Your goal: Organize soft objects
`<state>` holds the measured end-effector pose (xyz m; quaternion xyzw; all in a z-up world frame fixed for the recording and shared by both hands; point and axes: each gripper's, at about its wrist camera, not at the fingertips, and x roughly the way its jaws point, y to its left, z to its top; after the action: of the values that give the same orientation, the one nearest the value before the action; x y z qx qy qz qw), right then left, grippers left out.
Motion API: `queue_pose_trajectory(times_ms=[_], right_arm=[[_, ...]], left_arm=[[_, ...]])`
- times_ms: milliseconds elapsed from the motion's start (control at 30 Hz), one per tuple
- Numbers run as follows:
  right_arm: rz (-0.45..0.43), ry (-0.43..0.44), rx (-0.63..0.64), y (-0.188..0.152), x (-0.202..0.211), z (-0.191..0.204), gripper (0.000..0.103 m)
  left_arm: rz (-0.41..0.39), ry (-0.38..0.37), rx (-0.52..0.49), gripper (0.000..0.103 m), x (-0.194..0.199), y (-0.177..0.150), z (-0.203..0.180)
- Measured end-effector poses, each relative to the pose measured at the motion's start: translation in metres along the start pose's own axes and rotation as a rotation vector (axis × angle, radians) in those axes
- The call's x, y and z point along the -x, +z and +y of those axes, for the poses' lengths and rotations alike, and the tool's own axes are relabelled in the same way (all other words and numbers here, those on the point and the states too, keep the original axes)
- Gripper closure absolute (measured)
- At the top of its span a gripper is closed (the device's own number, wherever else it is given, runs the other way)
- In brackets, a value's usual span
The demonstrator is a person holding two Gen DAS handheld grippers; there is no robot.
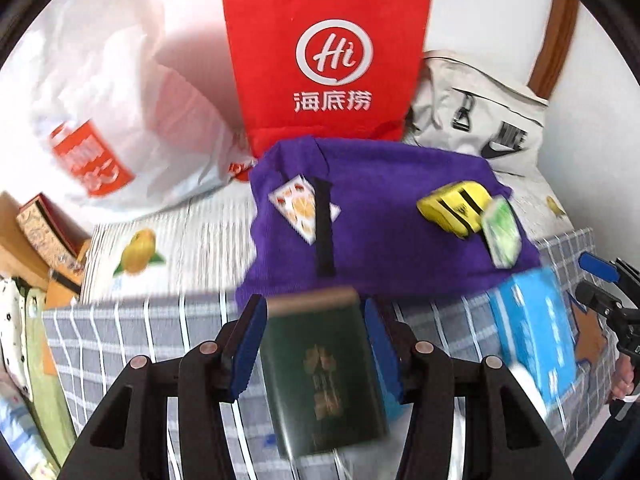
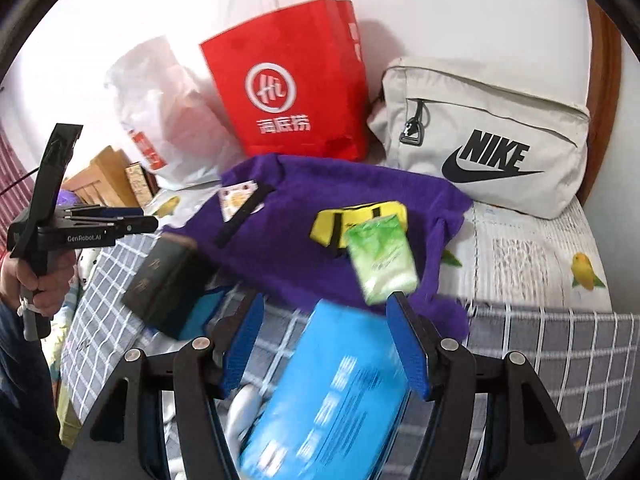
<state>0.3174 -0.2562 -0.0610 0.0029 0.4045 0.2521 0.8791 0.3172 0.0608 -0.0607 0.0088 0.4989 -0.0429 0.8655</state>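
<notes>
Between the blue pads of the left gripper [image 1: 316,344], at six o'clock in its own view, sits a dark green booklet [image 1: 324,368], its long axis running along the fingers toward twelve o'clock; the jaws stand about half open and appear to press its two long edges, so I judge it gripped, though blur leaves the contact a little uncertain. The right gripper [image 2: 324,344] likewise stands roughly half open around a blue pack [image 2: 332,396], which lies tilted between its pads, long axis toward one o'clock, and seems clamped. Both rest over the grey checked bedsheet [image 2: 540,344]. Just beyond, at twelve o'clock from either gripper, a purple cloth [image 1: 384,216] spreads flat on the bed, carrying a patterned card [image 1: 298,208], a yellow pouch [image 1: 452,204] and a green tissue pack [image 2: 380,260]; the tissue pack is nearer the right gripper, at about one o'clock. Farther back, against the wall, stand a white plastic bag [image 1: 120,100] at ten o'clock, a red paper bag [image 1: 328,52] at twelve and a grey shoulder bag [image 2: 492,136] at two. The coming move likely turns on carrying each held thing forward to the cloth or a bag.
</notes>
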Motion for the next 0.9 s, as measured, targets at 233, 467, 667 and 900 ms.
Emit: queue_pose_trajectory(times_ms=[233,467,667,900], right_arm=[[-0.014,0.033,-0.010,-0.046,0.034,0.028,0.038],[-0.017,0.031,-0.016,-0.077,0.056,0.040,0.038],[0.002,0.018,-0.025,-0.108,0.059,0.045,0.038],[0.014,-0.058,-0.052,-0.134,0.057,0.037,0.038]], left_arm=[[0.001,-0.080,0.032,0.054,0.027,-0.070,-0.008],[-0.008,-0.152,0.057,0.054,0.026,-0.121,-0.020],[-0.007,-0.235,0.073,0.049,0.006,-0.143,-0.028],[-0.008,-0.251,0.085,0.030,-0.022,-0.152,-0.027]])
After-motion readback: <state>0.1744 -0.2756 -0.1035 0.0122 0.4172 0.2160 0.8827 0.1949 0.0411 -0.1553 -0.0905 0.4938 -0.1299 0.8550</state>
